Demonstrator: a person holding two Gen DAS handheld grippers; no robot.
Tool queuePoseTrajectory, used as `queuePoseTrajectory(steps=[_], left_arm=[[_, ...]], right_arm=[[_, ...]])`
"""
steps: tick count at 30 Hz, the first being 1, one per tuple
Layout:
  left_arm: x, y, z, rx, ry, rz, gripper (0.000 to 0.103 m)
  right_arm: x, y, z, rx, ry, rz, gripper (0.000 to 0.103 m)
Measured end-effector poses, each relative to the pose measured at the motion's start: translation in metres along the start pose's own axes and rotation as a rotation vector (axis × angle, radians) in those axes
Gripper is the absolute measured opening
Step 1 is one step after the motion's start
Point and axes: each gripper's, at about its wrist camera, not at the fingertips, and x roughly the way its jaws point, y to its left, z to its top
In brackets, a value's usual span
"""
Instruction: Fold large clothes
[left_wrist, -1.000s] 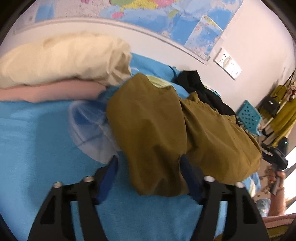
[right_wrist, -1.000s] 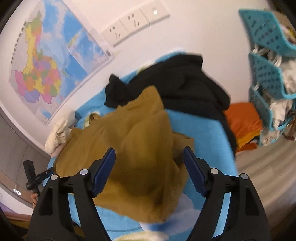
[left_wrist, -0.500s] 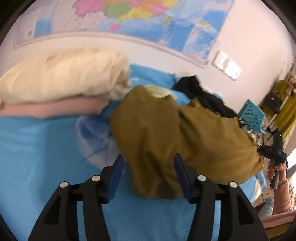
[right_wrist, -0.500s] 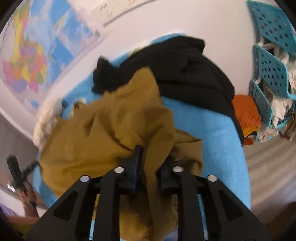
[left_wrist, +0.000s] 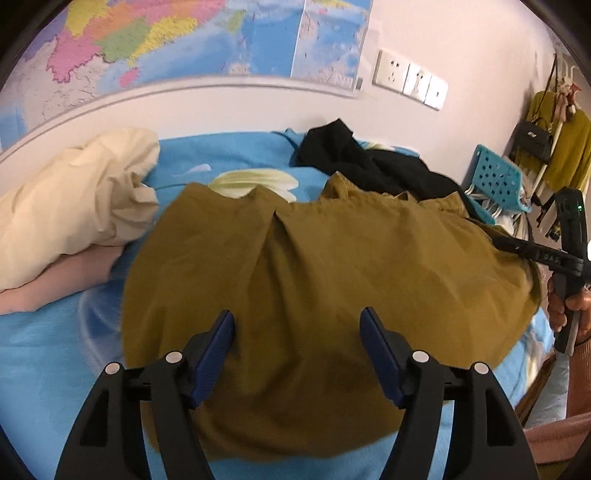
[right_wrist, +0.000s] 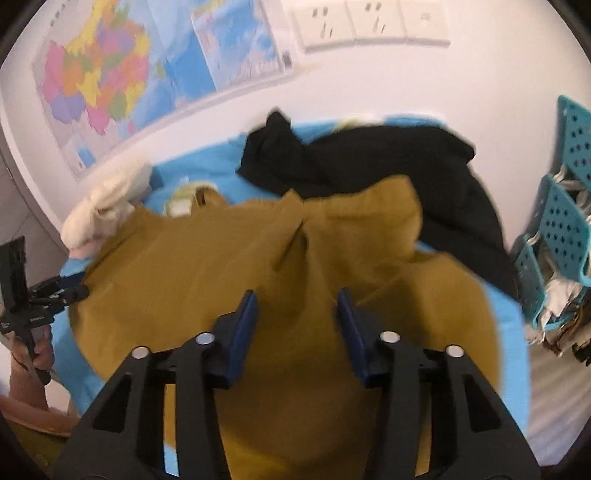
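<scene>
A large olive-brown garment (left_wrist: 314, 295) lies spread across the blue bed; it also fills the middle of the right wrist view (right_wrist: 258, 277). My left gripper (left_wrist: 297, 332) is open, its blue pads (left_wrist: 216, 350) above the garment's near edge, holding nothing. My right gripper (right_wrist: 297, 310) is open over the garment's other side, its pads (right_wrist: 242, 328) apart with cloth showing between them. The right gripper also shows at the far right of the left wrist view (left_wrist: 569, 258), and the left one at the left edge of the right wrist view (right_wrist: 33, 295).
A black garment (left_wrist: 369, 166) lies behind the olive one by the wall. A cream bundle (left_wrist: 74, 199) over a pink one (left_wrist: 55, 280) sits at the bed's left. Blue perforated baskets (right_wrist: 565, 221) stand beside the bed. A map and wall sockets (left_wrist: 410, 79) are behind.
The right gripper, shut on a fold of the olive garment half a second ago, has opened. The garment has been pulled out wider and flatter. The left gripper stayed open.
</scene>
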Motion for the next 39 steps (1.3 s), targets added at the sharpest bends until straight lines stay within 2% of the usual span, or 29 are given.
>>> queuePoseTrajectory(steps=[3,7,11,17,22,27,30,32,34,36,39], left_arm=[[0.008,-0.004,0.002,0.007,0.006,0.026,0.068],[0.015,-0.003,0.004,-0.001,0.014,0.031,0.068],[0.016,-0.003,0.005,-0.001,0.016,0.035,0.068],[0.018,-0.004,0.006,0.007,0.017,0.046,0.068],[0.021,-0.006,0.008,0.013,0.019,0.062,0.068],[0.022,-0.007,0.009,0.016,0.018,0.074,0.068],[0.023,-0.009,0.009,0.023,0.015,0.088,0.068],[0.022,-0.011,0.009,0.03,0.011,0.101,0.068],[0.021,-0.013,0.009,0.04,0.006,0.116,0.068],[0.019,-0.016,0.008,0.055,0.001,0.127,0.068],[0.018,-0.019,0.008,0.071,-0.002,0.141,0.068]], right_arm=[[0.018,-0.005,0.001,0.043,0.003,-0.003,0.038],[0.025,-0.007,0.008,0.058,0.004,0.004,0.018],[0.032,0.004,0.017,0.014,0.013,-0.021,0.002],[0.036,0.004,0.026,-0.001,0.014,-0.033,0.001],[0.037,0.004,0.034,-0.01,-0.008,-0.053,0.001],[0.061,0.008,0.03,-0.049,0.071,-0.101,0.002],[0.061,0.006,0.03,-0.033,0.085,-0.092,0.003],[0.055,0.005,0.03,-0.015,0.078,-0.085,0.013],[0.045,0.005,0.029,-0.002,0.053,-0.075,0.029],[0.034,0.009,0.028,-0.01,0.029,-0.072,0.037],[0.017,0.016,0.026,-0.035,-0.016,-0.092,0.04]])
